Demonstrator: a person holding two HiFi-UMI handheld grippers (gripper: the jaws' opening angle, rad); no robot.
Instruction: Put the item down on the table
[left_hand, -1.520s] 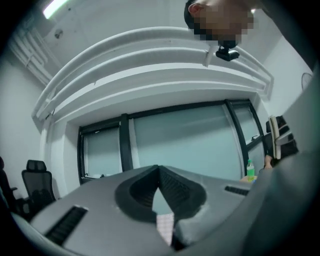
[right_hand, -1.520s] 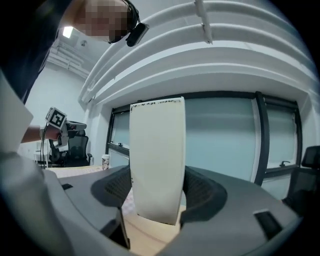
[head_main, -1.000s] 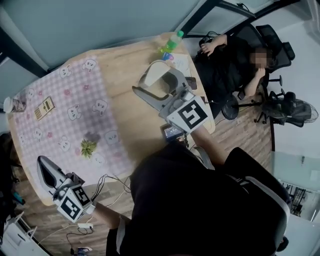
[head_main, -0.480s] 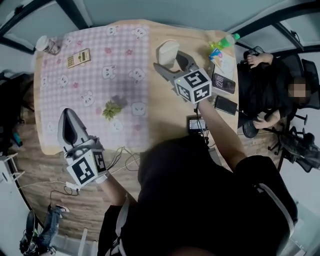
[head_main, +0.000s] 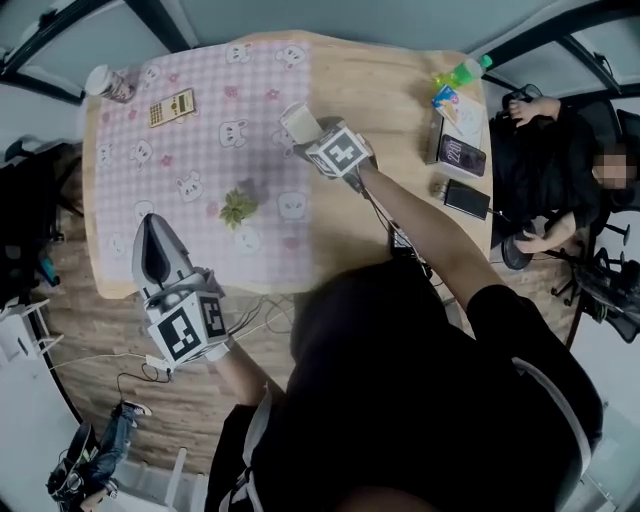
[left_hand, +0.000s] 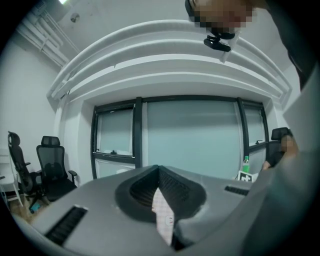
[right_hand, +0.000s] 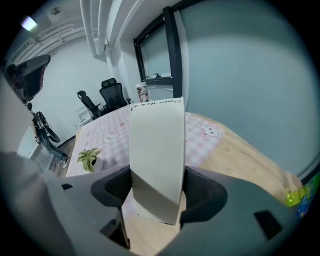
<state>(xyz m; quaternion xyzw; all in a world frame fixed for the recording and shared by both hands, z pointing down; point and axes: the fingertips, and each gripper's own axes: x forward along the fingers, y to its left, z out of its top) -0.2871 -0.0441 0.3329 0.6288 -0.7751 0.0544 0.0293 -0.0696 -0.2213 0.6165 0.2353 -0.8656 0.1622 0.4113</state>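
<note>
A cream-white box (right_hand: 156, 155) stands upright between the jaws of my right gripper (right_hand: 157, 187), whose pads press on both its sides. In the head view the box (head_main: 298, 122) and right gripper (head_main: 306, 136) are over the far middle of the table (head_main: 400, 90), where the pink checked cloth (head_main: 200, 150) meets bare wood. I cannot tell whether the box's bottom touches the table. My left gripper (head_main: 157, 226) hangs over the table's near-left edge. Its jaws are shut with nothing in them (left_hand: 159, 172).
A small potted plant (head_main: 238, 207) sits on the cloth between the grippers. A calculator (head_main: 171, 106) and a jar (head_main: 105, 82) lie far left. A green bottle (head_main: 462, 72) and two phones (head_main: 462, 155) are at the far right. A seated person (head_main: 545, 150) is beside them.
My right gripper has carried the box leftward from the table's right side to the cloth's edge. The left gripper stays at the near-left edge, still shut.
</note>
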